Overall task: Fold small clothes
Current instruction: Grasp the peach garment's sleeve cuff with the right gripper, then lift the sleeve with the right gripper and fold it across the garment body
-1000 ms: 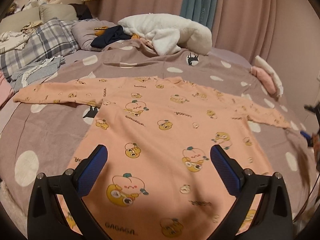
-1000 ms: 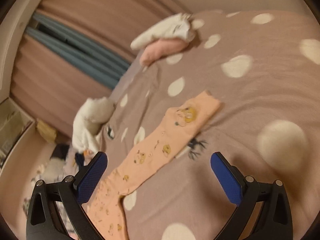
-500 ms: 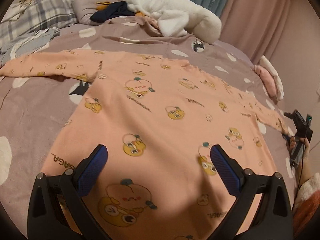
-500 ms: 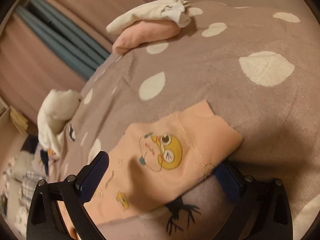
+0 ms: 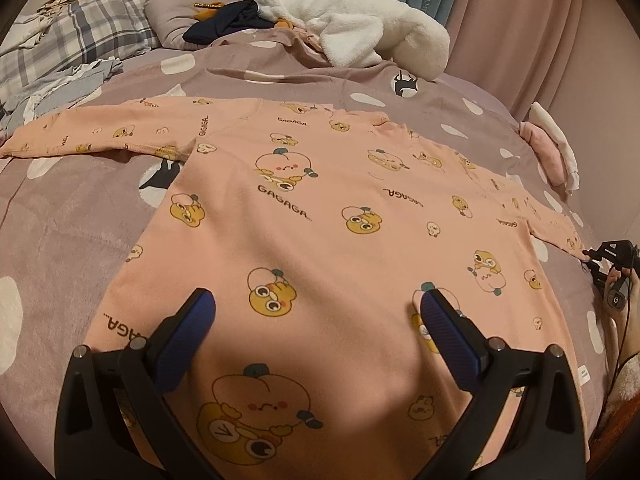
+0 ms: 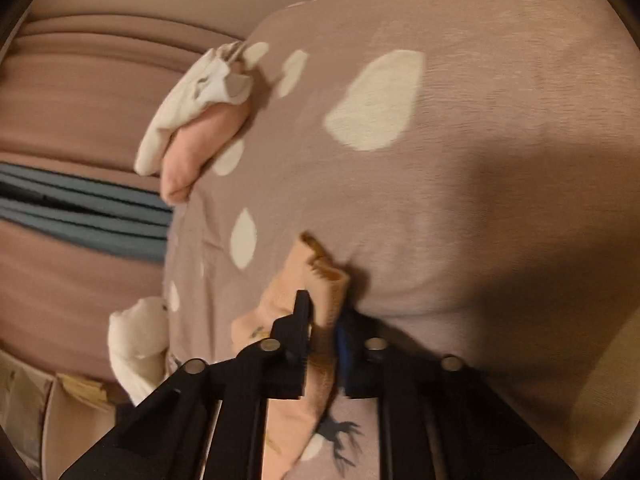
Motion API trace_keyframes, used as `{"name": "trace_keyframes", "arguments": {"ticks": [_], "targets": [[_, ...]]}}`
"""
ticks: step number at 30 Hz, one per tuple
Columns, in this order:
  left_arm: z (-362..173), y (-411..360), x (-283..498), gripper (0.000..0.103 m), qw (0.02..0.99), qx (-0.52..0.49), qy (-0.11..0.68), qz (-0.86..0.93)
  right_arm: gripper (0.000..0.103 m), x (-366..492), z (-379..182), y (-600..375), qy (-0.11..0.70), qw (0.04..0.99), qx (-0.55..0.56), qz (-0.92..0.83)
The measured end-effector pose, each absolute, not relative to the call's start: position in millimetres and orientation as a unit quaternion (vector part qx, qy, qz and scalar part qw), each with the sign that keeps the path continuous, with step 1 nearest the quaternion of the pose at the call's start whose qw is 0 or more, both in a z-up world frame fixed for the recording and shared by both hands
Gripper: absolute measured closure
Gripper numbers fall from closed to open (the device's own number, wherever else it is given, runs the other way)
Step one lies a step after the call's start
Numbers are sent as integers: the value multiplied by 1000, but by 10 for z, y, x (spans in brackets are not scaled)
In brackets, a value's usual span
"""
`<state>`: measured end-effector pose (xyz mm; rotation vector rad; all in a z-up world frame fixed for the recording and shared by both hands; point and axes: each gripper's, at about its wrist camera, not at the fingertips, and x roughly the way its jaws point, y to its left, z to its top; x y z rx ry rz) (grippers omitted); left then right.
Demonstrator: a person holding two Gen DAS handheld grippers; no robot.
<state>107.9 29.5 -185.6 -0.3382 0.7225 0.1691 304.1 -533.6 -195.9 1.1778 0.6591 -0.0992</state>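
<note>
A peach long-sleeved child's top (image 5: 320,216) with cartoon prints lies flat on the mauve spotted bedspread (image 5: 64,216), both sleeves spread out. My left gripper (image 5: 316,308) is open and hovers over the top's lower body. My right gripper (image 6: 322,320) is shut on the cuff of the right sleeve (image 6: 320,280), which bunches up between its fingers. It also shows at the far right of the left wrist view (image 5: 608,256), at the sleeve's end.
A folded pink and white garment (image 6: 196,128) lies near the bed's far edge, also in the left wrist view (image 5: 552,148). A white fleece (image 5: 360,28), dark clothes (image 5: 224,24) and plaid pillows (image 5: 72,40) lie at the head. Curtains (image 5: 520,8) hang behind.
My right gripper closed on the sleeve cuff, which lay flat between open fingers half a second ago. My left gripper drew back a little over the top's body and stayed open.
</note>
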Motion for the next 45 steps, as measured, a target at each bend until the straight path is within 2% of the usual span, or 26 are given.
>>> {"name": "trace_keyframes", "arguments": {"ticks": [4,17,23,28,33,37,45], "targets": [[-1862,296,1062,0,918,-170,350,80,96,3057,-1711,-5178,317,808,491,-67],[-1722,356,911,0,928,-180,322,51,97,3113,-731,-4310,315,868,384,18],[-1359,549,935,1,939,-179,293,19,96,3131,-548,-3714,335,880,335,48],[-1075,802,1166,9,935,-172,310,12,96,3175,-401,-3281,337,882,318,84],[-1183,1095,1194,1,930,-180,321,19,96,3126,-278,-2838,341,885,296,113],[-1323,1248,1123,1,922,-193,337,7,96,3077,-260,-2490,353,886,272,129],[-1246,1504,832,1,941,-178,288,24,96,2987,-278,-1706,364,875,254,191]]}}
